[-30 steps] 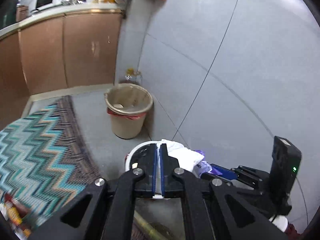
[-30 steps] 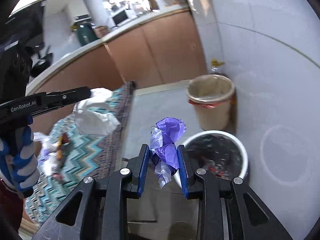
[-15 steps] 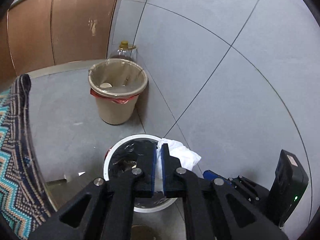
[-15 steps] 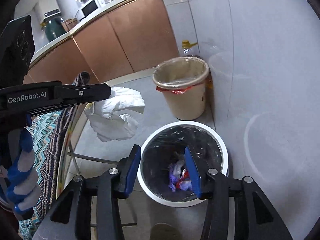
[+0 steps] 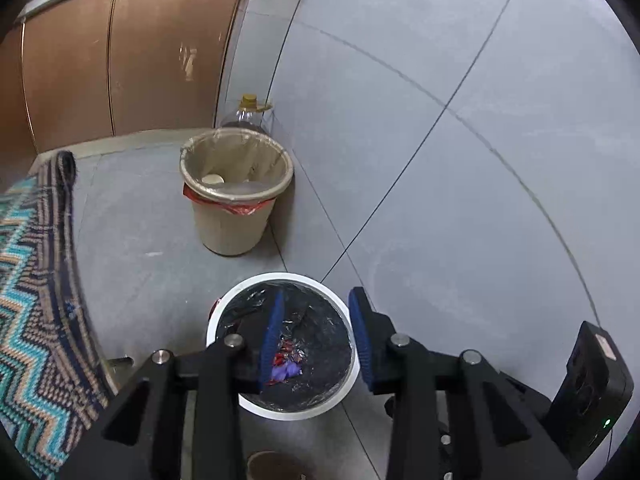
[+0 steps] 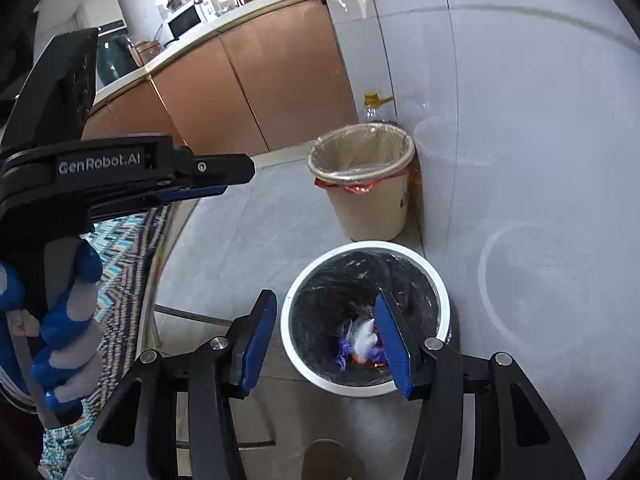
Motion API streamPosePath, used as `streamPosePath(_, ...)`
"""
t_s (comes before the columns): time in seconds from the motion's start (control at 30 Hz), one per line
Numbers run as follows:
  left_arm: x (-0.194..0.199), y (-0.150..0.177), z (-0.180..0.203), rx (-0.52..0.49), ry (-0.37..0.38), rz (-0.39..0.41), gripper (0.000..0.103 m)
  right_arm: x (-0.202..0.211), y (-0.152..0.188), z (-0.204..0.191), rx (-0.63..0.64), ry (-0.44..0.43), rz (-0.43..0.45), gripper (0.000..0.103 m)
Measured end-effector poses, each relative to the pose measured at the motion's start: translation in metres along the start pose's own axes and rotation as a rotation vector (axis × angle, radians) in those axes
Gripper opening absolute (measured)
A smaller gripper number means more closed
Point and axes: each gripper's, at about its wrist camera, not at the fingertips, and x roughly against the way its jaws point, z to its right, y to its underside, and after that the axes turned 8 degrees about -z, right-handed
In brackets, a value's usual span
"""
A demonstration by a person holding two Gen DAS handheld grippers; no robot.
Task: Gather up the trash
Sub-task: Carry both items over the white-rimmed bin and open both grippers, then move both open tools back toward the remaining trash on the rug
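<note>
Both your left gripper (image 5: 316,332) and right gripper (image 6: 326,332) hang over the white bin (image 6: 298,354), jaws opening with nothing between them. The crumpled trash (image 6: 360,340) lies inside (light, soft stuff; pinch any fold).

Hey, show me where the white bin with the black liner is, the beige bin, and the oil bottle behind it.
White bin (image 6: 434,276), right wrist view, on its white rim.
Beige bin (image 5: 230,228), left wrist view, on its outer wall.
Oil bottle (image 5: 249,101), left wrist view, on its yellow cap.
</note>
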Motion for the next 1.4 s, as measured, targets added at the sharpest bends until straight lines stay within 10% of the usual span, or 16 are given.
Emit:
streamPosePath(0.73, 0.176, 0.093, -0.025, 0.024, -0.230, 0.324, 0.040, 0.122, 0.012, -0.094, 0.159, 0.050, 0.219, 0.076)
streamPosePath(1.4, 0.268, 0.185, -0.077, 0.134, -0.435, 0.438, 0.046, 0.176, 0.041, -0.173, 0.302, 0.126, 0.330, 0.085)
